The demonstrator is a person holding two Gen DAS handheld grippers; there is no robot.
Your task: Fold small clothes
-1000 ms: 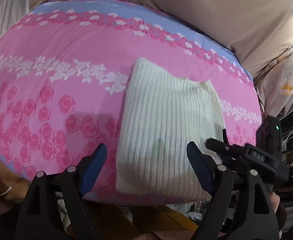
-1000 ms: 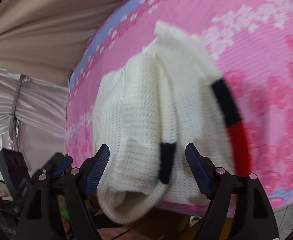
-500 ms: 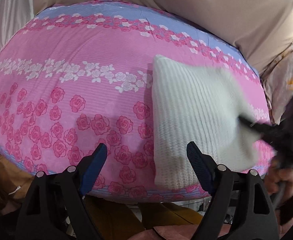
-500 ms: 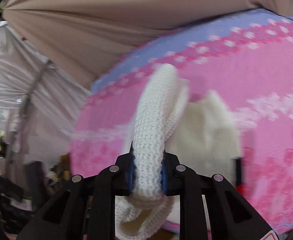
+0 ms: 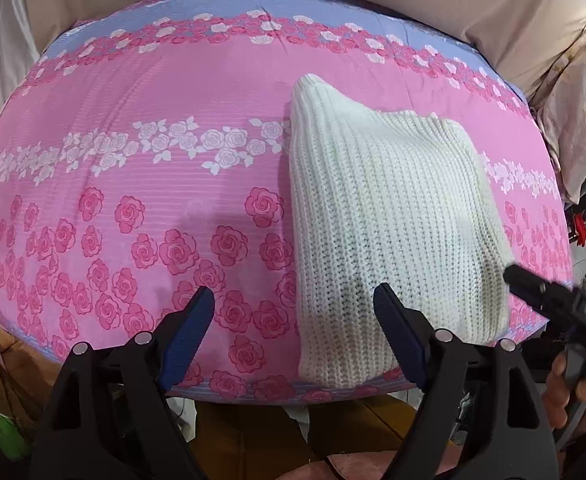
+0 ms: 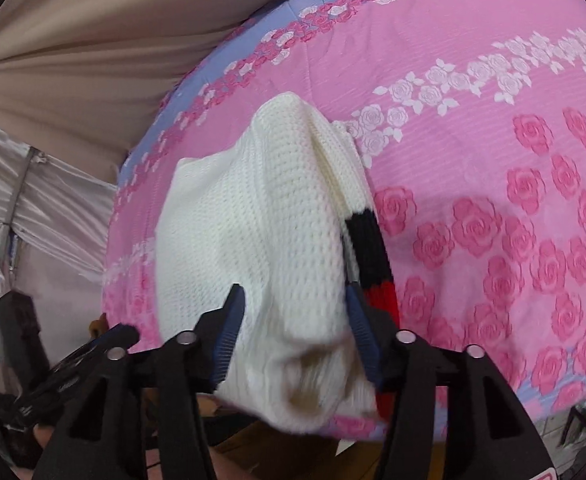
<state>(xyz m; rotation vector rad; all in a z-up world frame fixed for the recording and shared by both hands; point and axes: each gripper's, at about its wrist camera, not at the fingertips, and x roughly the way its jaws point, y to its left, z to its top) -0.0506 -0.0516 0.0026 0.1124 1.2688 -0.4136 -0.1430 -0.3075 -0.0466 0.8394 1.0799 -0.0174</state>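
The white knit sweater (image 5: 393, 224) lies folded into a rough rectangle on the pink rose-print bedspread (image 5: 133, 168), at its near edge and toward the right side in the left wrist view. A black and red striped band (image 6: 373, 256) shows along the sweater's right side in the right wrist view.

The right gripper (image 6: 295, 336) sits at the sweater's near end with its blue-padded fingers (image 6: 229, 336) parted on either side of a thick roll of knit; the fabric lies between them but does not look pinched (the near hem is blurred, so contact is hard to judge). The left gripper (image 5: 293, 328) hovers beside the sweater's left edge, fingers spread wide and holding nothing.

The step in hand looks like a late fold or final tidying. The next move probably calls for either clamping that bunched near end and carrying it over the sweater, or flattening it so the bundle lies square.
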